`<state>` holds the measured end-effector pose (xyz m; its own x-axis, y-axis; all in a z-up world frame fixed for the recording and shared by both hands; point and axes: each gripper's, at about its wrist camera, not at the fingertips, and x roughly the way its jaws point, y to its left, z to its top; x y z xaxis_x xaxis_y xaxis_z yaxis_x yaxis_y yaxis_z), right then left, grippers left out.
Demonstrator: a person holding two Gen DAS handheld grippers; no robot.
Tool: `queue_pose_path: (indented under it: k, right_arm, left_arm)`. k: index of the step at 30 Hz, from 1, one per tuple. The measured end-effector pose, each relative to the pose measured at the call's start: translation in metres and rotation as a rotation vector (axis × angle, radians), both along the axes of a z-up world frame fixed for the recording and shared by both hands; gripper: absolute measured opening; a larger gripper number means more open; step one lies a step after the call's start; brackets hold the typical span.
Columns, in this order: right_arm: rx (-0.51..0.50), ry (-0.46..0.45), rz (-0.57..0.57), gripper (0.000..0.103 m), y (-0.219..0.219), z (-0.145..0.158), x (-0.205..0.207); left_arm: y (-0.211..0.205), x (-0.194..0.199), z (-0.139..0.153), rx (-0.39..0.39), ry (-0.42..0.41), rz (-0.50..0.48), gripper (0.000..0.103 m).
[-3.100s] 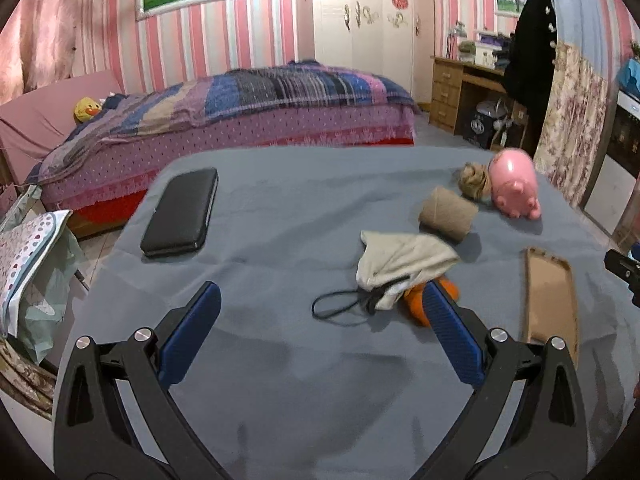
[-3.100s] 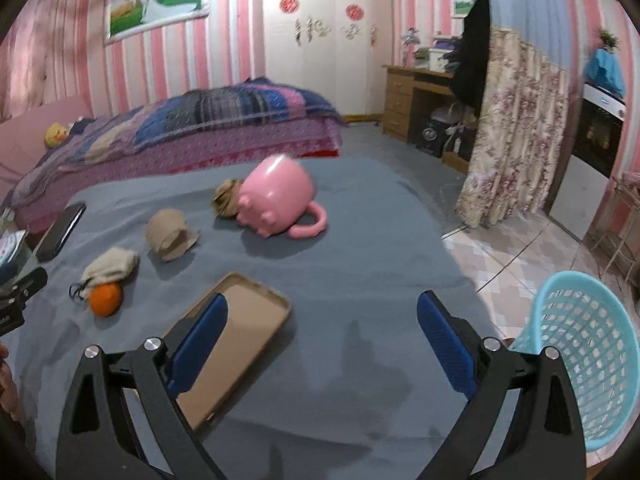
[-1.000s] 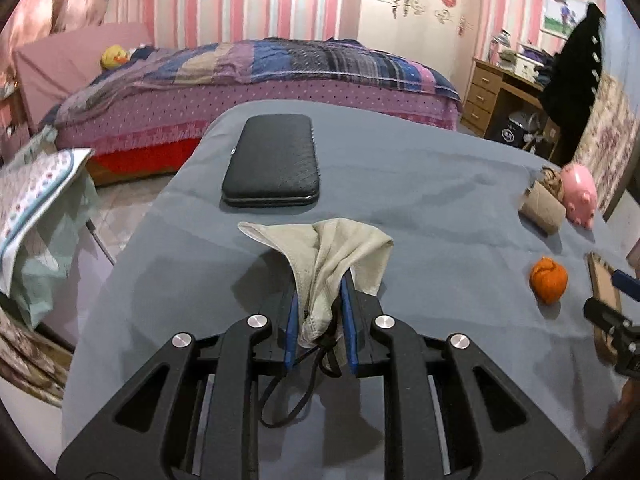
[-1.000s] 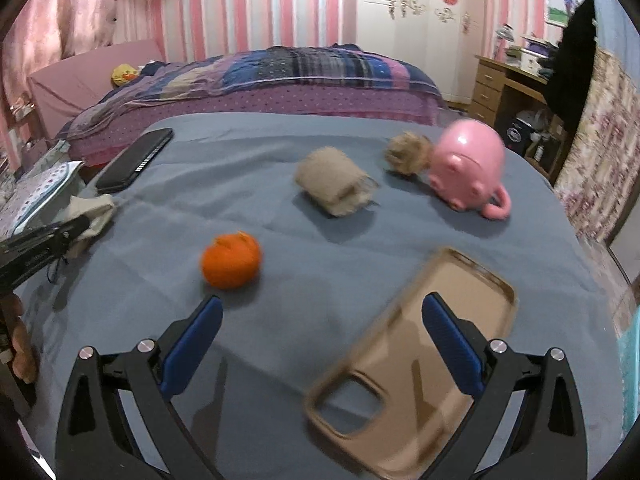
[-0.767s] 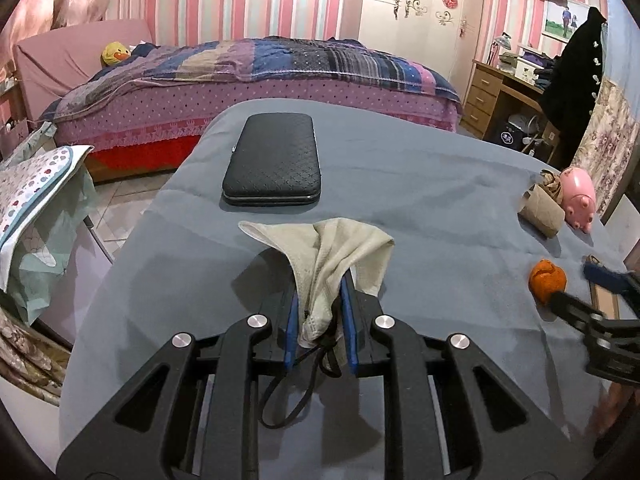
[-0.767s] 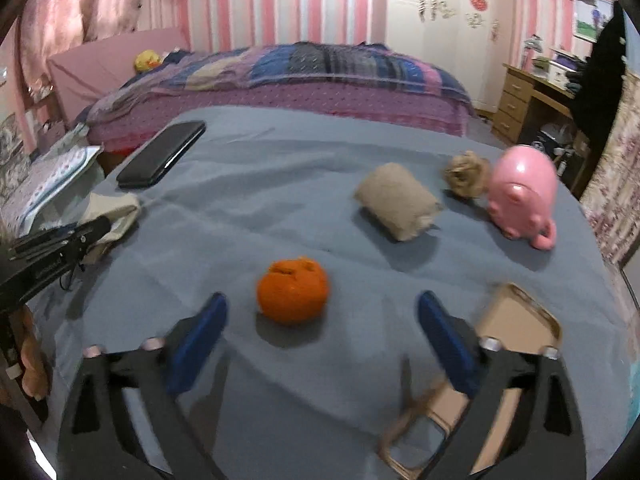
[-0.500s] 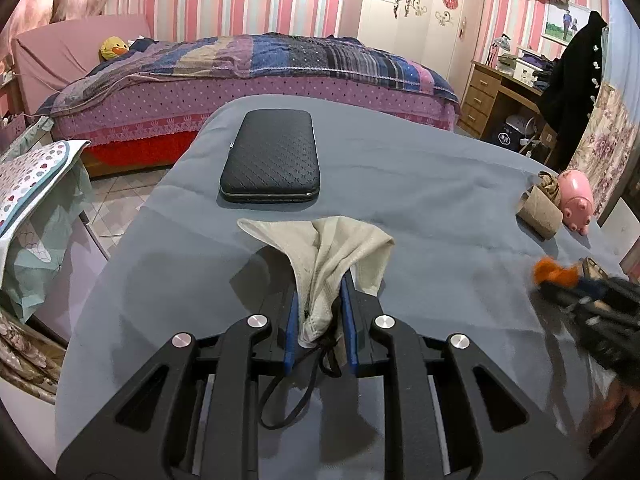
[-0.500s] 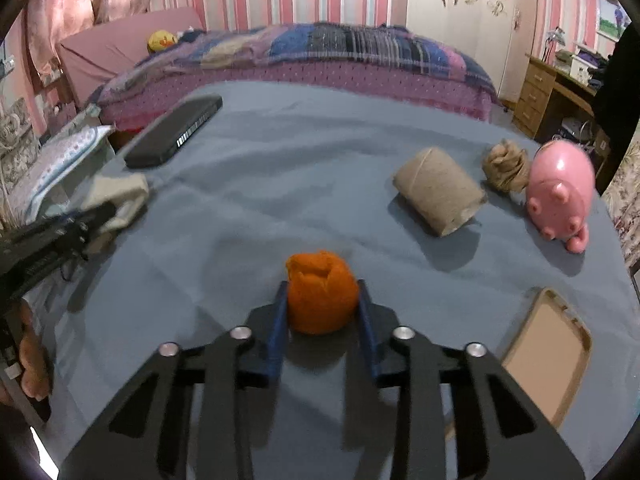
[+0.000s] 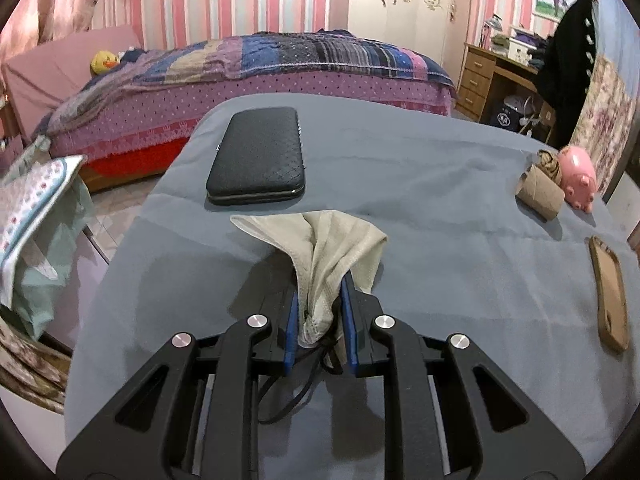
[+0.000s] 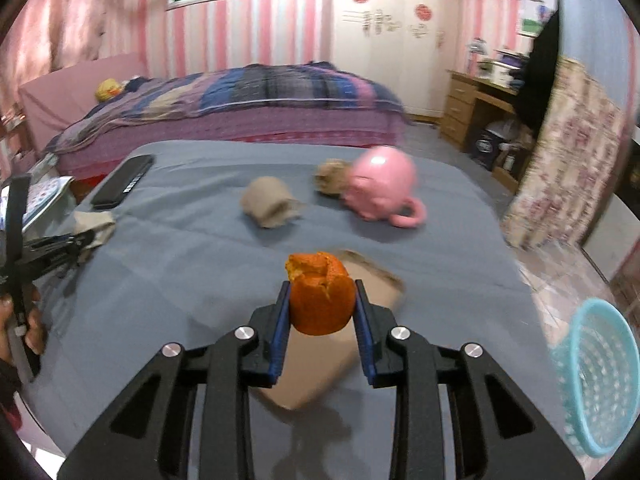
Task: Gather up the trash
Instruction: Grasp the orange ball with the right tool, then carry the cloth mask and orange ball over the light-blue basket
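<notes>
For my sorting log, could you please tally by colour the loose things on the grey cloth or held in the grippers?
Black: 1, the case
Pink: 1, the pig mug
Orange: 1, the orange peel, held in the right gripper
Beige or brown: 4, the mask in the left gripper, the cardboard roll, the crumpled wad, the phone cover
Total: 7

1. I count one orange peel [image 10: 322,298], pinched in my right claw [image 10: 321,312].
2. One crumpled face mask [image 9: 326,256], clamped in my left claw [image 9: 320,322].
3. One cardboard tube [image 10: 270,202] on the far side of the counter [image 9: 440,184].
4. One brown wad [image 10: 330,176], touching the one pink pig mug [image 10: 380,190].
5. One black case [image 9: 258,160], far left.
6. One tan phone cover [image 9: 610,294], right.
7. One blue basket [image 10: 592,376] on the floor, near right.
</notes>
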<state>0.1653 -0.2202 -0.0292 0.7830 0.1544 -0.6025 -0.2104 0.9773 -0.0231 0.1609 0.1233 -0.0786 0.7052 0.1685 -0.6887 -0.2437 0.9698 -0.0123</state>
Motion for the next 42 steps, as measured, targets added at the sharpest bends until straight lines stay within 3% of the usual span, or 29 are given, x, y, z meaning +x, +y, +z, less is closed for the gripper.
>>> queue_pose_path:
  k: [5,14,25,36,42]
  right_arm:
    - [0.035,-0.016,-0.077,0.030,-0.050,0.001,-0.002]
    - [0.016,-0.046,-0.164,0.030,-0.115,0.010,-0.006]
    - [0.048,-0.077,-0.296,0.030,-0.191,0.017,-0.019]
    - [0.085,-0.078,-0.487,0.030,-0.274,0.013,-0.033]
    - [0.072,-0.065,-0.561,0.030,-0.310,0.008,-0.039]
  left_arm:
    - [-0.030,0.004,0.015,-0.055,-0.009,-0.050,0.017]
    - [-0.132,0.011,0.064,-0.030,-0.122,-0.211,0.017]
    - [-0.247,0.025,0.100,-0.056,-0.181,-0.405,0.017]
    - [-0.348,0.027,0.110,-0.102,-0.203,-0.590,0.017]
    - [-0.399,0.023,0.099,-0.117,-0.162,-0.689,0.017]
